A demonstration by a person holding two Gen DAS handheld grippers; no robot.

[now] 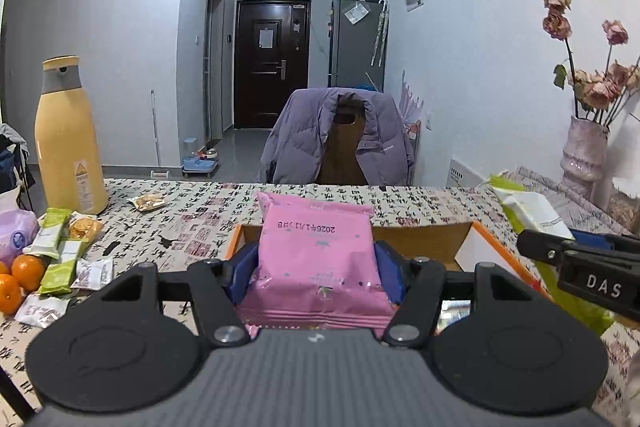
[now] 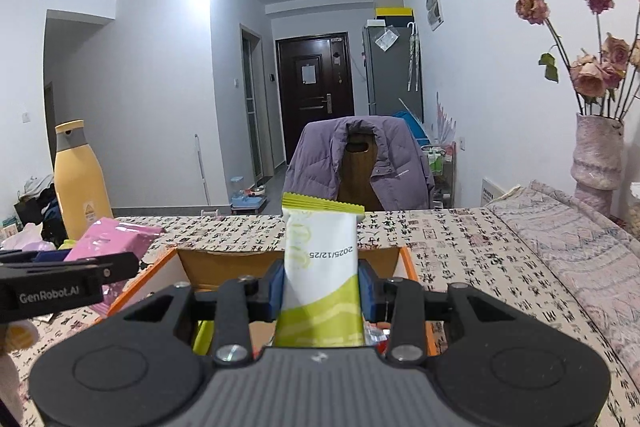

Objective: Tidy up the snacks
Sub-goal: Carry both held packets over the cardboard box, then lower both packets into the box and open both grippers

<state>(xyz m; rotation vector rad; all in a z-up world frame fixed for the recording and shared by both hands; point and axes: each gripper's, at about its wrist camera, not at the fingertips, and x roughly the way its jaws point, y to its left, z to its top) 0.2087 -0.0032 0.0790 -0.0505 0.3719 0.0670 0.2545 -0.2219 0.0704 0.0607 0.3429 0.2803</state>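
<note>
Pink packet (image 1: 316, 251): pink, dark date print; between left claw pads.
Green-white bar (image 2: 322, 279): white top, lime-green base; between right claw pads.
Claw pads (image 1: 384, 267): blue.
Box (image 2: 416, 267): orange rim, brown inside; beyond both claws.
Tabletop (image 1: 192, 211): cream cloth, black calligraphy, red seals.
Bottle (image 1: 66, 139): yellow, grey collar.

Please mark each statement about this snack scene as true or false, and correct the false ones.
1. The left gripper holds a pink packet. True.
2. The right gripper is empty. False: it holds a green-and-white bar.
3. A yellow bottle stands on the table. True.
4. The oranges lie inside the box. False: they lie on the table, left of it.
5. A purple jacket hangs on the chair. True.
</note>
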